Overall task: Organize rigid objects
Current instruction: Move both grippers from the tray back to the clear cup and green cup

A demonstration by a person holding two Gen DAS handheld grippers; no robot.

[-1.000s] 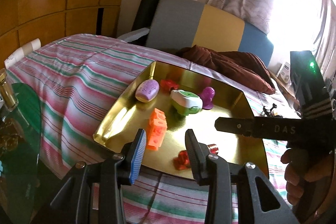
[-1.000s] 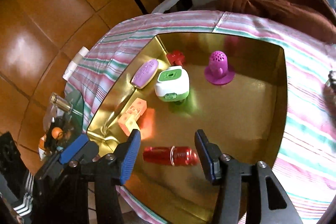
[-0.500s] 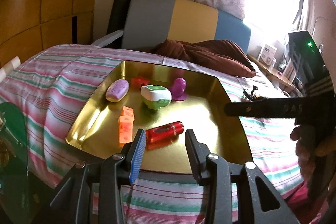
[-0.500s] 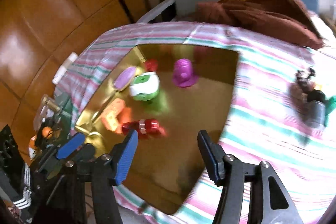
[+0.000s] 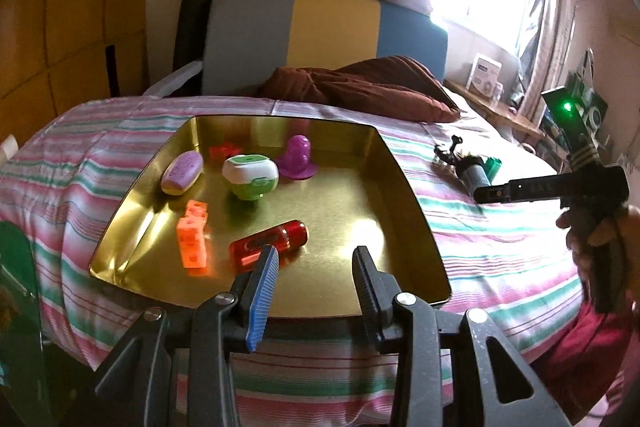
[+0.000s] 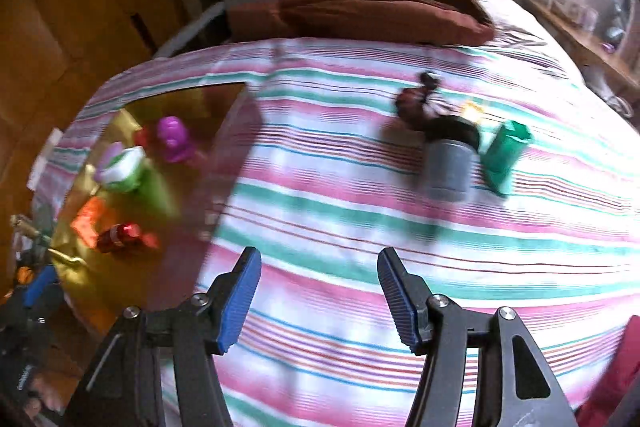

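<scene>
L gripper (image 5: 314, 261) fingers apart, empty, over tray (image 5: 404, 179) near edge | red tube (image 5: 269, 241) in tray, just past L finger | R gripper (image 6: 318, 275) apart, empty, over bedsheet (image 6: 360, 227) | grey cyl (image 6: 448, 167) + green cup (image 6: 506, 155) on sheet, well ahead-right of R fingers

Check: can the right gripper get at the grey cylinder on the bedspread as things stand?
Probably yes. The right gripper is open and empty, with only bare striped bedspread between it and the grey cylinder. A green container sits close beside it, so one finger has little room.

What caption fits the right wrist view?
Open right claw over striped bedspread, facing grey cylinder and green piece.
</scene>
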